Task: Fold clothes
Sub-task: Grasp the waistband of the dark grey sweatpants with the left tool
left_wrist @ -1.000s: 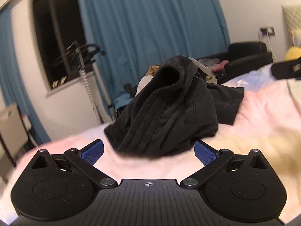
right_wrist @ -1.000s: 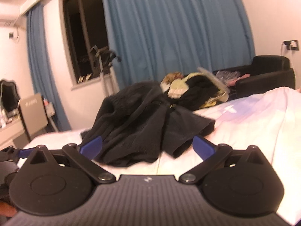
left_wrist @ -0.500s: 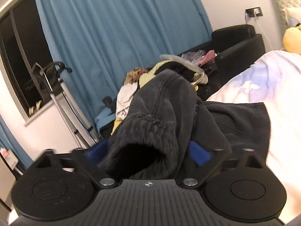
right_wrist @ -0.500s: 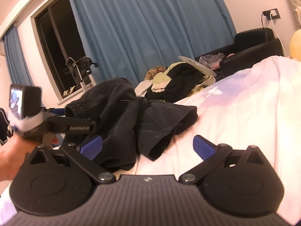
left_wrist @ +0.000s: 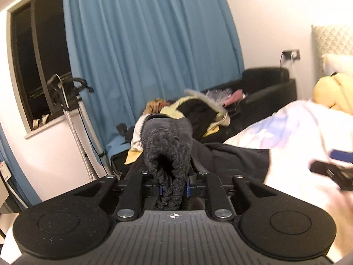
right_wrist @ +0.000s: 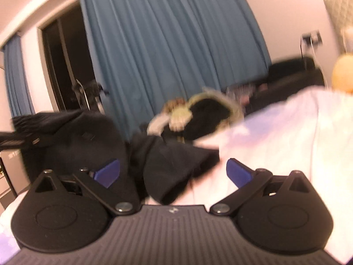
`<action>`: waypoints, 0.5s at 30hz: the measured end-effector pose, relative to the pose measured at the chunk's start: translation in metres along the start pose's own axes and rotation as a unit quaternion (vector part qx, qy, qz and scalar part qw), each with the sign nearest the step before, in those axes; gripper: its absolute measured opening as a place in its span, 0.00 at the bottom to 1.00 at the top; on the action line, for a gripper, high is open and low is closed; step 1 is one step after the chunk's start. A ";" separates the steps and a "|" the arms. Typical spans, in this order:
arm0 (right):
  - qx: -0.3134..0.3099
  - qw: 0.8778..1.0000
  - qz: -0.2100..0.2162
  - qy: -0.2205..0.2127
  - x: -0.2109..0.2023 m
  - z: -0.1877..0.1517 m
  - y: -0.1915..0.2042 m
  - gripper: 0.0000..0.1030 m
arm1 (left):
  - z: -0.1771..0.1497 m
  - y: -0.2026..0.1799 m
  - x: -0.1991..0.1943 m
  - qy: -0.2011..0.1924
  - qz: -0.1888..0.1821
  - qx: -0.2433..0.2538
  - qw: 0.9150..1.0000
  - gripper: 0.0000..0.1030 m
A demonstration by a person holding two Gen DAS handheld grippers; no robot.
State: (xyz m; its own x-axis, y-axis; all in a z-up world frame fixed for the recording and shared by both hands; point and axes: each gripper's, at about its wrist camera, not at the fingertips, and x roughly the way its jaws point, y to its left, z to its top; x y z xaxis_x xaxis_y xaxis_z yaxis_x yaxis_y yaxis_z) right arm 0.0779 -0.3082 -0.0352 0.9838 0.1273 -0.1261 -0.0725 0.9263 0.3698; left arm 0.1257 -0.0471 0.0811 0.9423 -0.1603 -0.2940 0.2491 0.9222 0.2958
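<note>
Left gripper [left_wrist: 173, 188], jaws just closed, was clamped on the black garment's ribbed hem [left_wrist: 167, 148] at frame centre above the bed [left_wrist: 286, 128]; right gripper [right_wrist: 173, 172], jaws apart, should pinch the opposite hem corner before spreading.

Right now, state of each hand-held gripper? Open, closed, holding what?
Left hand-held gripper: just closed, clamped on the ribbed edge of the black garment.
Right hand-held gripper: open, holding nothing; black fabric lies between its fingers, unpinched.
</note>
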 end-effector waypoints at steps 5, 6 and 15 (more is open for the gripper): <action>0.008 1.000 0.005 -0.018 -0.021 0.010 -0.001 1.00 | -0.028 0.041 -0.099 -0.026 0.025 -0.061 0.997 0.18; 0.010 1.000 0.005 -0.020 -0.025 0.012 -0.001 1.00 | -0.037 0.055 -0.112 -0.020 0.031 -0.085 0.996 0.18; -0.032 0.999 0.037 -0.006 -0.036 0.012 0.030 1.00 | -0.150 0.165 -0.119 0.074 0.094 -0.331 0.936 0.19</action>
State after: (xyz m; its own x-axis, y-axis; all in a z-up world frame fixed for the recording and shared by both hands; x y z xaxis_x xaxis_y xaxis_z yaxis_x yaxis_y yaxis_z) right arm 0.0418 -0.2894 -0.0087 0.9773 0.1920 -0.0897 -0.1546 0.9354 0.3180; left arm 0.0209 0.1774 0.0287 0.9019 0.0311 -0.4309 -0.1569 0.9529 -0.2595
